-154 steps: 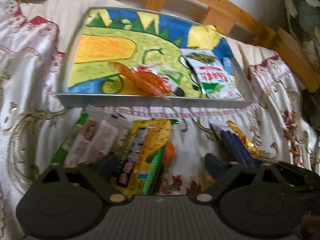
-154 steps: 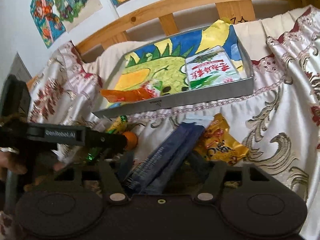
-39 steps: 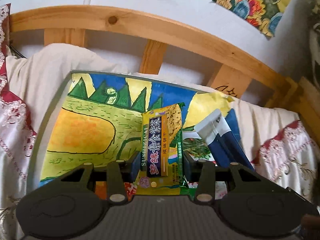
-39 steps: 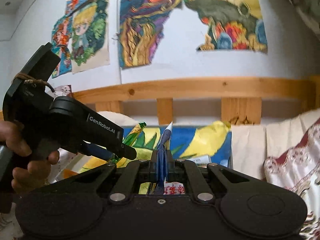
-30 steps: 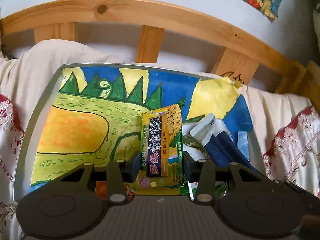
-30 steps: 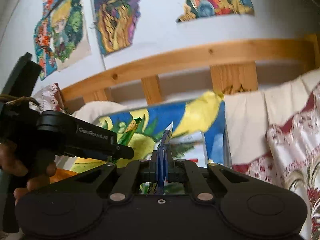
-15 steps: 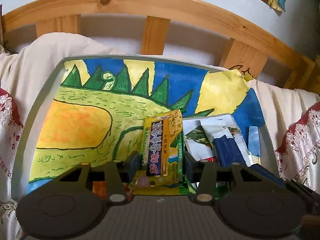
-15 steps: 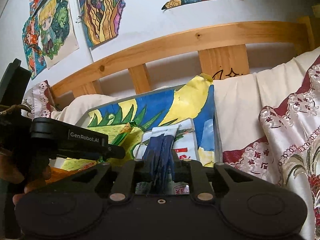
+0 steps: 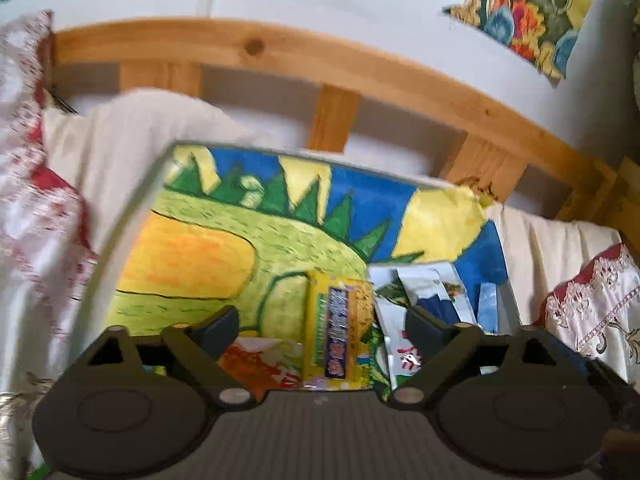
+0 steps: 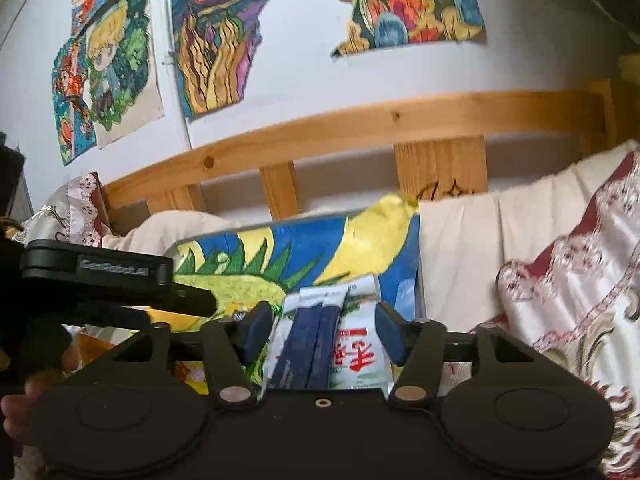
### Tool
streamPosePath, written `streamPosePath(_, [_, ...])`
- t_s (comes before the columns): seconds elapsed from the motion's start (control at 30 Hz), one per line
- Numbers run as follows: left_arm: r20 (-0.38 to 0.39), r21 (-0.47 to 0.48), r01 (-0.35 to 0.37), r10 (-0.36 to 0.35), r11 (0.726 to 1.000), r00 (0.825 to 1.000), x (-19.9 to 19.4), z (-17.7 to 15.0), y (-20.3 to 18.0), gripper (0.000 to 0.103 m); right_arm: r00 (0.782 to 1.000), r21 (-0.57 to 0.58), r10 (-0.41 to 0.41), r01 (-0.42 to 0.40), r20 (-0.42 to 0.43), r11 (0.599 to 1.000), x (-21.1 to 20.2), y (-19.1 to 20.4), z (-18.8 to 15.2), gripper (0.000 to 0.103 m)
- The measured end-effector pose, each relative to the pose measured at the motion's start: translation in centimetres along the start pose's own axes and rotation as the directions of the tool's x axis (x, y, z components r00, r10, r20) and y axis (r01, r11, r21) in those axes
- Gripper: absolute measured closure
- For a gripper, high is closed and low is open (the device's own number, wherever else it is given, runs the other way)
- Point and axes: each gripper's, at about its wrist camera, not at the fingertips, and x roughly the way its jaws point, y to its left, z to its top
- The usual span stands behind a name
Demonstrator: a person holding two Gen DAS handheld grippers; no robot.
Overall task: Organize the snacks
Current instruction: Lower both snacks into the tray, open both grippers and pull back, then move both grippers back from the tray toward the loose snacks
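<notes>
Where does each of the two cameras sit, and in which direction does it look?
Left wrist view: sits on the left gripper, looks down over its opening jaws into the painted tray, at the yellow snack packet; no hand shows.
Right wrist view: sits on the right gripper, looks towards the wooden headboard, its opening jaws clear of the dark blue packets; the person's left hand shows.
Both share the tray, blue packets and headboard.

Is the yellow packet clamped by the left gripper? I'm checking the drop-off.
No. The yellow packet lies in the tray while the left gripper is opening, its fingers clear on both sides.
</notes>
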Motion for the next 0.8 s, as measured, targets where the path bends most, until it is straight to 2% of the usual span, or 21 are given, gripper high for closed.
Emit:
streamPosePath(0.17, [0.091,-0.008,-0.059,0.059,0.998,0.994,-3.7,-0.2,1.2,0.001,0.998,-0.026,-0.010,0.011,0.055,1.000,-2.3,1.1,0.8,0.028])
streamPosePath(0.57, [0.181,-0.013,-0.129,0.129,0.992,0.975,-12.0,-2.7,3.0,0.001,0.986,-0.060,-0.012,0.022,0.167,0.998,-9.2,3.9,2.4,0.003])
streamPosePath(0.8, [0.210,0.021,-0.158,0.150,0.987,0.966,-16.0,-4.1,3.6,0.001,0.982,-0.077,0.000,0.015,0.190,0.997,-13.2,6.2,1.9,0.001])
